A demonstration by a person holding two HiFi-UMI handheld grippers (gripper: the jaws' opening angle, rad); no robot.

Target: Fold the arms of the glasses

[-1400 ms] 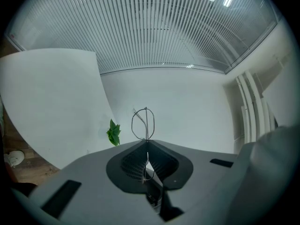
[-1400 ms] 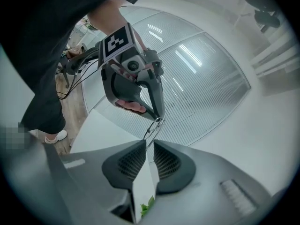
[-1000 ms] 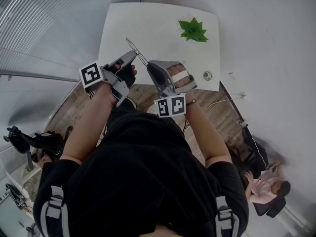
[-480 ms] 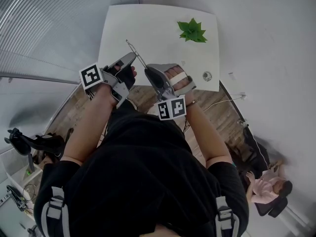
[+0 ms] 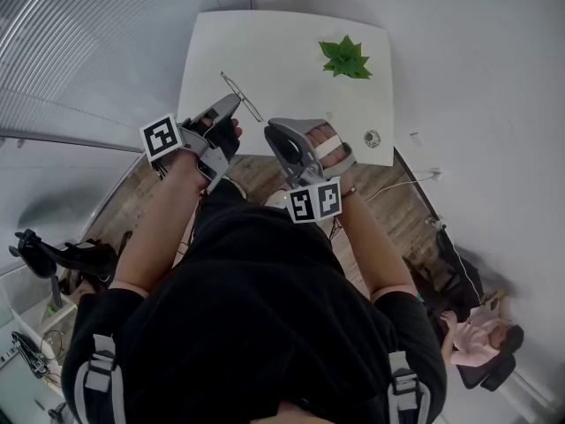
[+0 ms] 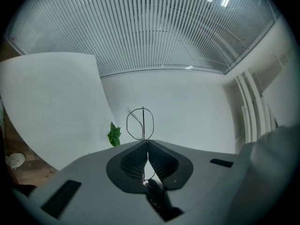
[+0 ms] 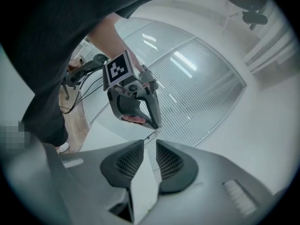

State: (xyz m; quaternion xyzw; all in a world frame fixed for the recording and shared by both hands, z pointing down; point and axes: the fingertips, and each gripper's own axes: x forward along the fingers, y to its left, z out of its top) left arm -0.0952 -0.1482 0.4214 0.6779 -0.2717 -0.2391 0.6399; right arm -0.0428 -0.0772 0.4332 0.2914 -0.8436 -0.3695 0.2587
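Thin wire-framed glasses (image 5: 235,87) hang in the air over the near edge of the white table (image 5: 282,42). My left gripper (image 5: 235,102) is shut on the frame. In the left gripper view (image 6: 147,143) one round lens rim (image 6: 140,123) sticks out just past the shut jaws. My right gripper (image 5: 272,130) sits just right of the glasses' near end, apart from them. Its jaws are opening, and in the right gripper view (image 7: 150,145) nothing lies in the gap. Beyond them that view shows the left gripper (image 7: 155,123) and a bit of the wire (image 7: 151,134).
A green leafy plant (image 5: 346,56) lies at the table's far right, and a small round object (image 5: 371,136) sits near its right front corner. Wooden floor (image 5: 402,210) lies below. A seated person (image 5: 477,334) is at the lower right. A ribbed wall runs along the left.
My right gripper has come off the glasses' near end and drawn back slightly toward me. My left gripper keeps its hold and stays put.
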